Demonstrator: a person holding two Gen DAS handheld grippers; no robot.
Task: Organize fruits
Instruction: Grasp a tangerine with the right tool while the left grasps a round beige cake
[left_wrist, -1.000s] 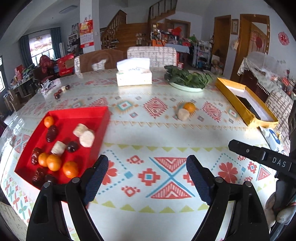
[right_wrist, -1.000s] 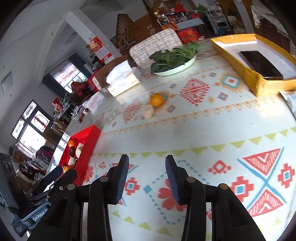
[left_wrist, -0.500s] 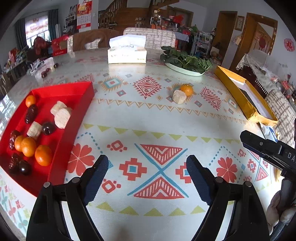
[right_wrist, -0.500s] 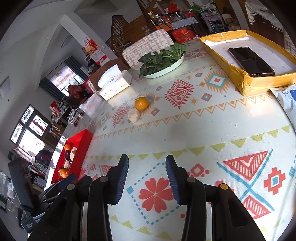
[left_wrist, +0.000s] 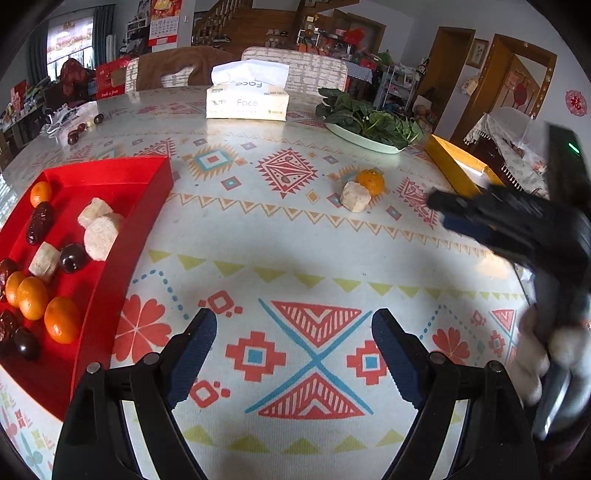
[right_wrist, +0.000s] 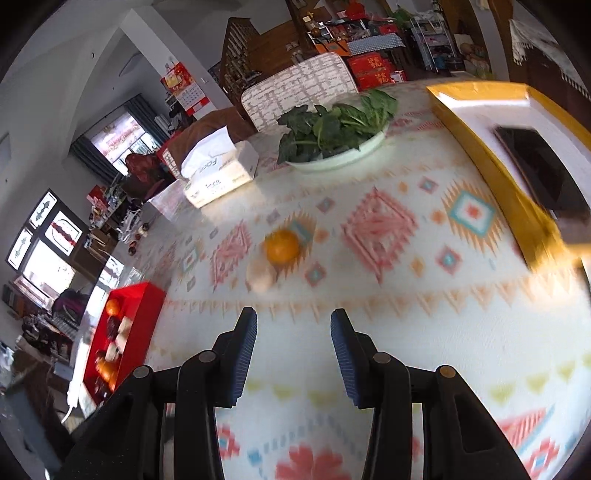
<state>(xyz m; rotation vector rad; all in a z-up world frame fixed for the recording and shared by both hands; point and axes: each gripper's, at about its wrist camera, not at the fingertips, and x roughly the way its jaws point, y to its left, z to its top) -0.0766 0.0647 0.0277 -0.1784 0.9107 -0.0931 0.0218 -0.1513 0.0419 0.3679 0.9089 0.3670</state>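
Both sets of jaws stood spread and empty: the left gripper (left_wrist: 293, 345) wide above bare cloth beside the red tray (left_wrist: 146, 173), the right gripper (right_wrist: 293, 338) narrower, aimed across the table (right_wrist: 424, 314) at the orange (right_wrist: 282, 245) and the pale chunk (right_wrist: 261, 275) touching it, both well apart from the tray. The step in hand looked like the right gripper's approach to those two strays. Next it would need to straddle one piece without knocking the other, close, and carry it to the tray.

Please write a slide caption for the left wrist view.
Open left gripper above patterned tablecloth; red tray of fruit left, one orange still outside.
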